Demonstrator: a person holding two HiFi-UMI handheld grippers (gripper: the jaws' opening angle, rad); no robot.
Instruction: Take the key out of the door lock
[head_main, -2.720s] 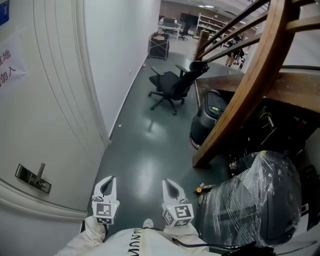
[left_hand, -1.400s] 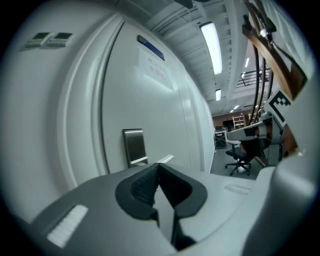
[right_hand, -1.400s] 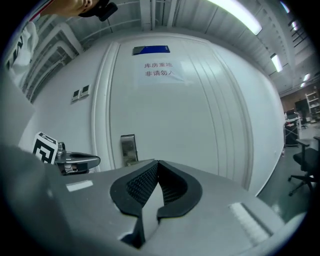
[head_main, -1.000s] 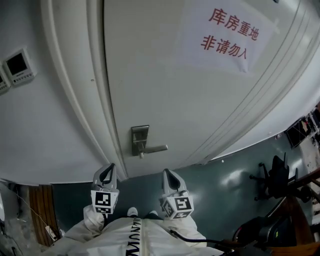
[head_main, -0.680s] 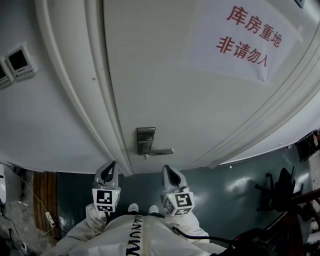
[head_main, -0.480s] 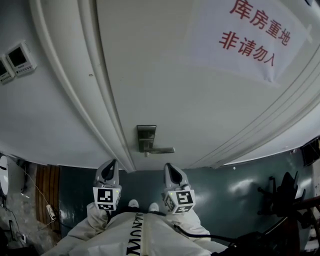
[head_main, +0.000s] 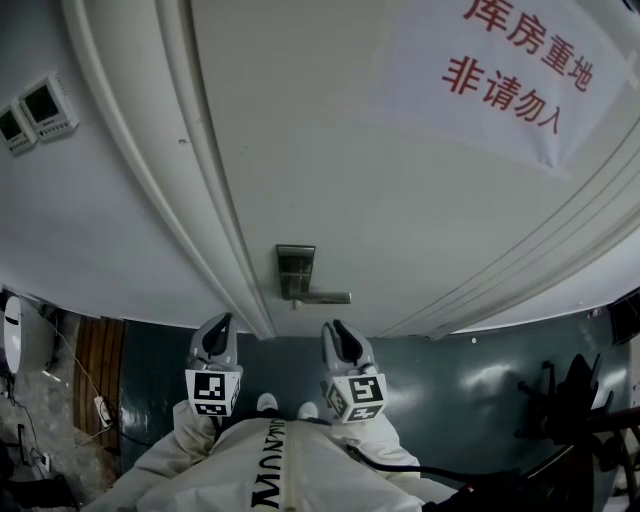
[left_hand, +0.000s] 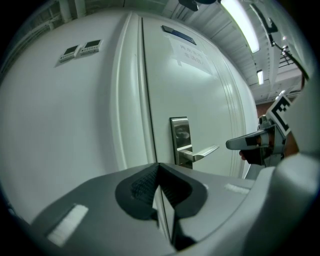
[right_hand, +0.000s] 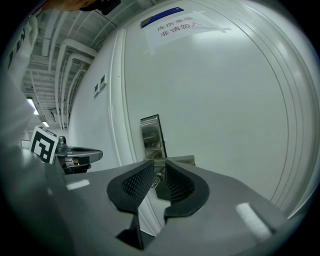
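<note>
The key (right_hand: 157, 175) is a small metal piece in the steel lock plate (head_main: 296, 265) at the left edge of the white door (head_main: 330, 150), just under the lever (head_main: 325, 297). From the head view it shows only as a tiny nub below the lever's root. In the right gripper view its rounded head faces the camera, so its long axis runs out from the door face toward the person; finer shape is too small to tell.

Both grippers hang low in front of the door, apart from it. The left gripper (head_main: 222, 325) has its jaw tips together, nothing between them. The right gripper (head_main: 335, 330) has its jaws a narrow gap apart and grips nothing; the key shows through that gap, farther off at the door.
</note>
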